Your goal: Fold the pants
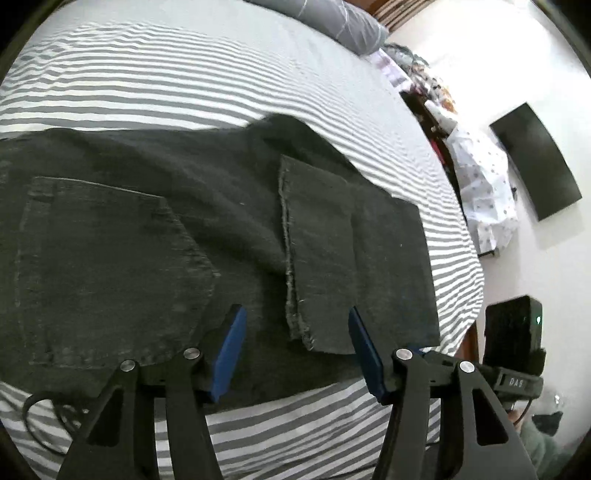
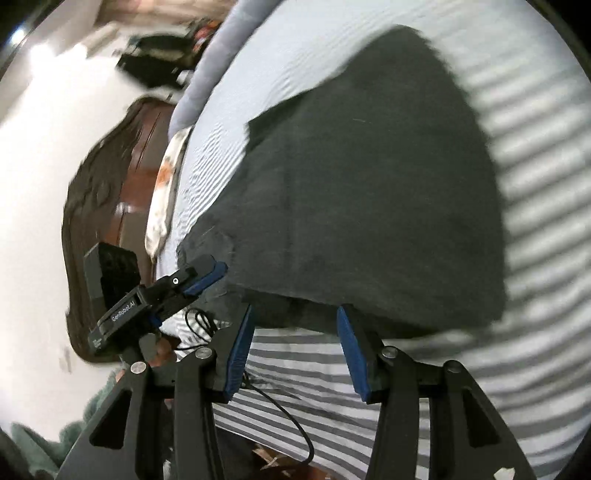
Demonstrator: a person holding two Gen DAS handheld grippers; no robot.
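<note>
Dark grey jeans [image 1: 229, 229] lie folded on the striped bed, back pocket [image 1: 107, 266] at the left and the leg hems [image 1: 317, 258] laid over the seat part. My left gripper [image 1: 295, 325] is open and empty, hovering over the near edge of the jeans by the hems. In the right wrist view the jeans [image 2: 369, 199] are a dark folded stack. My right gripper [image 2: 295, 325] is open and empty at the stack's near edge. The left gripper [image 2: 207, 275] shows there too, its tips on the stack's left corner.
The bed has a grey-and-white striped sheet [image 1: 184, 74] with a grey pillow [image 1: 332, 22] at the far end. A black screen [image 1: 535, 166] hangs on the white wall at the right. A black cable [image 2: 288, 417] lies on the sheet near the bed edge.
</note>
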